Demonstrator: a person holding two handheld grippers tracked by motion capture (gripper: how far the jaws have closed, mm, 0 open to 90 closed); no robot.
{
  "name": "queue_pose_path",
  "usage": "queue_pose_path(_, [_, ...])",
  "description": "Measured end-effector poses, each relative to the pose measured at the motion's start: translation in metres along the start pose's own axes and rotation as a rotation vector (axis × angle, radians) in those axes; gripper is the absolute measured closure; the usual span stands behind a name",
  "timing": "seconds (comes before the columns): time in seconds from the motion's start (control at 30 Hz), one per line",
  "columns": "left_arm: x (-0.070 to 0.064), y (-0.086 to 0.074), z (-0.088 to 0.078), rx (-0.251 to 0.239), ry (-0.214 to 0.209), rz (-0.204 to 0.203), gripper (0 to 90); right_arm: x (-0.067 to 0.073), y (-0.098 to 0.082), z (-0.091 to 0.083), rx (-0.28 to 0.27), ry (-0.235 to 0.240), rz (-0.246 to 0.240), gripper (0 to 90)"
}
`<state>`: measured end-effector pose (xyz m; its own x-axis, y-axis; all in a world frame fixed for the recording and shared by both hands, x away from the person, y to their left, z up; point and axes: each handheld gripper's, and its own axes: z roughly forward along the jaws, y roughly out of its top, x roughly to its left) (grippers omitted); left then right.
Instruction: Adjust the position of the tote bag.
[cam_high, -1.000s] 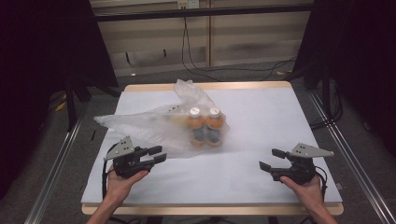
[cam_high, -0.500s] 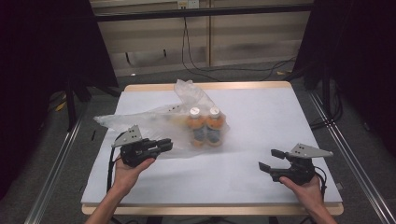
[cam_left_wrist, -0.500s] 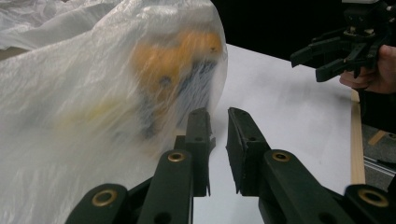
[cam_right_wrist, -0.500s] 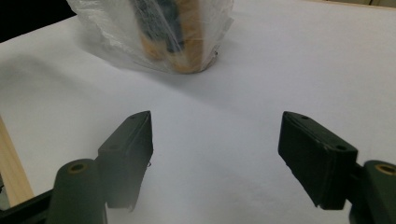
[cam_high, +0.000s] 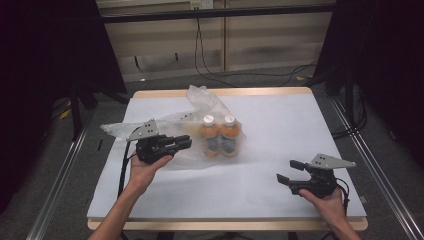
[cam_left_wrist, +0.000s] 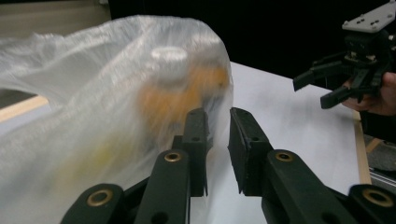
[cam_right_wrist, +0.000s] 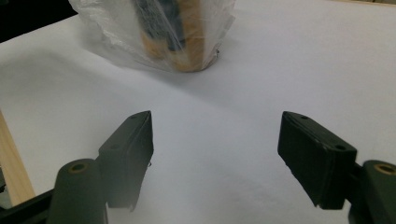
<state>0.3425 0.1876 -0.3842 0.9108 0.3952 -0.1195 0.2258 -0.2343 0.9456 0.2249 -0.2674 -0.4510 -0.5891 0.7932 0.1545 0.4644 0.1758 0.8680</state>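
A clear plastic bag (cam_high: 200, 102) lies on the white table (cam_high: 280, 120) with two orange bottles (cam_high: 220, 132), white-capped, standing inside it. My left gripper (cam_high: 185, 142) hovers over the bag's left part, pointing at the bottles. Its jaws closed and have just opened slightly; a narrow gap shows between them. In the left gripper view the left gripper (cam_left_wrist: 218, 116) has the film's edge against one jaw, unpinched, and a blurred bottle (cam_left_wrist: 173, 93) behind. My right gripper (cam_high: 286, 171) rests open near the front right, with nothing between its jaws (cam_right_wrist: 215, 126); it faces the bag (cam_right_wrist: 112, 28).
The table has a wooden rim (cam_high: 220, 92) at the back. Metal rails (cam_high: 370, 165) run along both sides, and cables (cam_high: 210, 70) trail on the floor behind. Dark curtains stand left and right. The other hand's gripper (cam_left_wrist: 313, 91) shows in the left gripper view.
My left gripper has risen and moved right, over the bag toward the bottles, and its jaws have gone from wide to a narrow gap. The right gripper and the bag stay put.
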Motion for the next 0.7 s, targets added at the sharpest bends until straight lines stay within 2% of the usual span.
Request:
queue_pose_path(0.1, [0.006,0.012,0.002,0.007,0.012,0.017,73.4,0.000,0.000,0.000,0.000,-0.003,-0.001,26.6])
queue_pose_path(0.3, [0.012,0.023,0.009,0.008,0.025,0.019,68.8,0.001,0.000,0.001,0.002,0.001,-0.001,26.6])
queue_pose_path(0.4, [0.015,0.030,0.015,0.016,0.027,0.024,67.9,0.000,0.000,0.001,0.004,0.002,-0.005,26.6])
queue_pose_path(0.47, [0.017,0.034,0.020,0.006,0.012,0.027,67.7,0.000,0.000,0.002,0.005,0.003,-0.003,26.6])
queue_pose_path(0.6, [0.021,0.038,0.027,-0.002,0.010,0.016,66.9,0.001,0.000,0.002,0.007,0.008,-0.006,26.6])
queue_pose_path(0.7, [0.028,0.041,0.030,-0.004,0.024,0.006,66.0,0.001,0.000,0.001,0.004,0.011,-0.012,26.5])
